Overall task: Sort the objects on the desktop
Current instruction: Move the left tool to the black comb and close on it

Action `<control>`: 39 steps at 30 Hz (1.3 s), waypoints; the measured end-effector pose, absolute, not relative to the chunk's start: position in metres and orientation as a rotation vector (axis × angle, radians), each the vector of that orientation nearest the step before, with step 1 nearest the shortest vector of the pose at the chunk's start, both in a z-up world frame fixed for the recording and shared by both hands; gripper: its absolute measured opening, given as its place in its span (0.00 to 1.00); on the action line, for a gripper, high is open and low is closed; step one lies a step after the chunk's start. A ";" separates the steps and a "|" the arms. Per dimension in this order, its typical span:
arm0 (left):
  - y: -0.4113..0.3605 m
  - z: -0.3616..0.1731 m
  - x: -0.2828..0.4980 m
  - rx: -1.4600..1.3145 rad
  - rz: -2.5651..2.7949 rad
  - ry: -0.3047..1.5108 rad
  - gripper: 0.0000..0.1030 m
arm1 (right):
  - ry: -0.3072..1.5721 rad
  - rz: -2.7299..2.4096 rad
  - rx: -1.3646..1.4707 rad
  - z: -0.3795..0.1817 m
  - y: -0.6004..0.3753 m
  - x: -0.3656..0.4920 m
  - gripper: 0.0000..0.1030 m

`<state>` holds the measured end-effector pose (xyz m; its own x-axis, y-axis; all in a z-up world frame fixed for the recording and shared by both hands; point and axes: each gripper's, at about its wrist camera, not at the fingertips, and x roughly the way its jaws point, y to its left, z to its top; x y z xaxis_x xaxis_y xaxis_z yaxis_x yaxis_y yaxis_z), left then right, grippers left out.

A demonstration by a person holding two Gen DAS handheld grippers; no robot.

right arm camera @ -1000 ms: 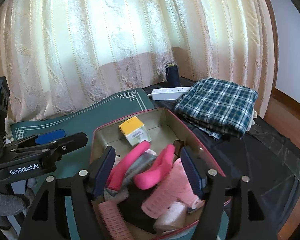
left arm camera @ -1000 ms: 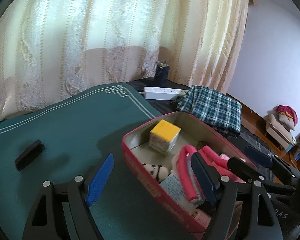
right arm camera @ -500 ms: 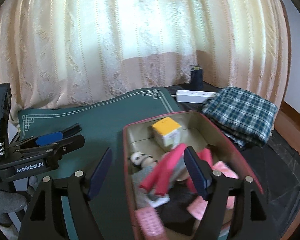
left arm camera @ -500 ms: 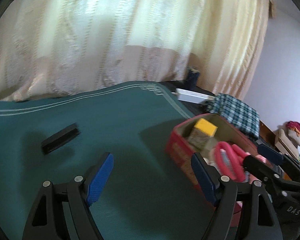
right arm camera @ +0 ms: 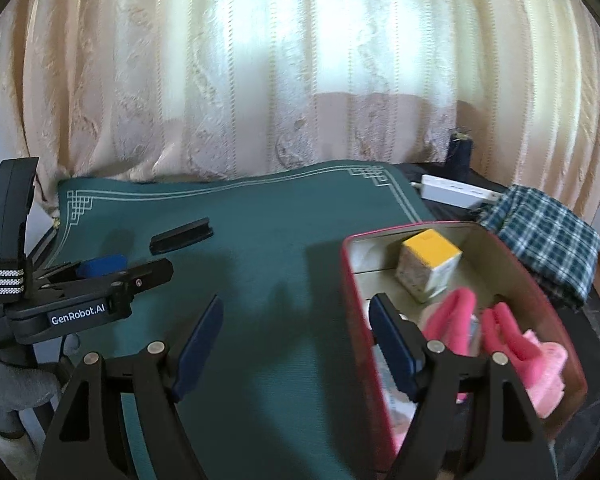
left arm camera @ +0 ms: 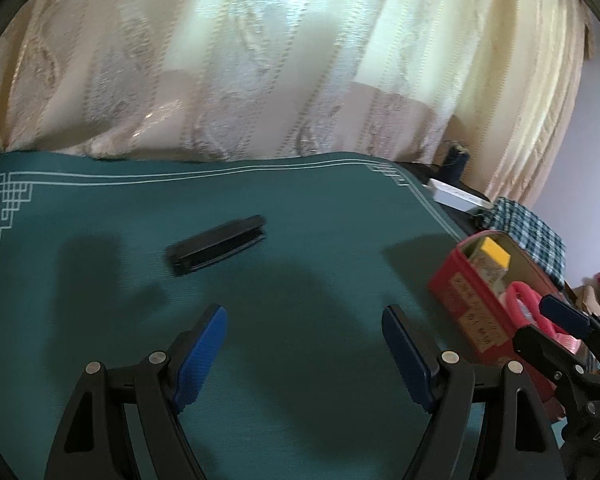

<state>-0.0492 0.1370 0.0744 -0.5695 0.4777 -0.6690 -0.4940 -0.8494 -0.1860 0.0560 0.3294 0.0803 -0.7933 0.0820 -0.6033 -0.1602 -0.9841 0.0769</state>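
Step judged in hand: last loose item, black clip-like bar [left arm camera: 217,245], to be fetched from green mat [left arm camera: 100,220]. Bar lies flat, toward mat's far left part, well apart from red tin box [right arm camera: 364,320] at mat's right edge.

Left gripper [left arm camera: 303,350] spread wide, nothing held; best lined up across bar's narrow width, lowered squarely. Right gripper [right arm camera: 296,338] also spread, empty, straddling box's left wall.

Box holds yellow-topped carton [right arm camera: 428,264], pink items [right arm camera: 500,340]. Beyond mat's far right corner: white power strip [right arm camera: 456,193], plaid cloth [right arm camera: 544,236]. Cream curtain [right arm camera: 300,80] behind.

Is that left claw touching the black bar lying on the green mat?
Apart. In the left wrist view, bare green mat shows between the open left gripper and the black bar.
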 end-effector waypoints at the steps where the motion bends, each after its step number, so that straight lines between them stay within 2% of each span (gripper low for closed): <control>1: 0.134 0.073 -0.052 -1.011 2.386 0.024 0.79 | 0.184 2.855 -0.957 0.079 0.327 0.054 0.77; 14: 0.101 0.052 -0.089 -1.093 2.425 -0.034 0.79 | 0.174 2.868 -1.094 0.050 0.305 0.024 0.77; 23: 0.107 0.050 -0.129 -1.075 2.461 0.089 0.79 | 0.201 2.904 -1.229 0.016 0.293 0.012 0.77; 32: 0.141 0.029 -0.174 -1.084 2.375 0.224 0.79 | 0.428 2.903 -1.303 0.004 0.312 0.009 0.77; 36: 0.151 0.018 -0.181 -1.122 2.336 0.257 0.79 | 0.437 2.911 -1.317 0.003 0.311 0.008 0.77; 38: 0.155 0.014 -0.182 -1.141 2.329 0.283 0.66 | 0.429 2.916 -1.319 0.003 0.309 0.009 0.77; 39: 0.156 0.013 -0.183 -1.149 2.323 0.286 0.49 | 0.427 2.916 -1.319 0.003 0.309 0.009 0.77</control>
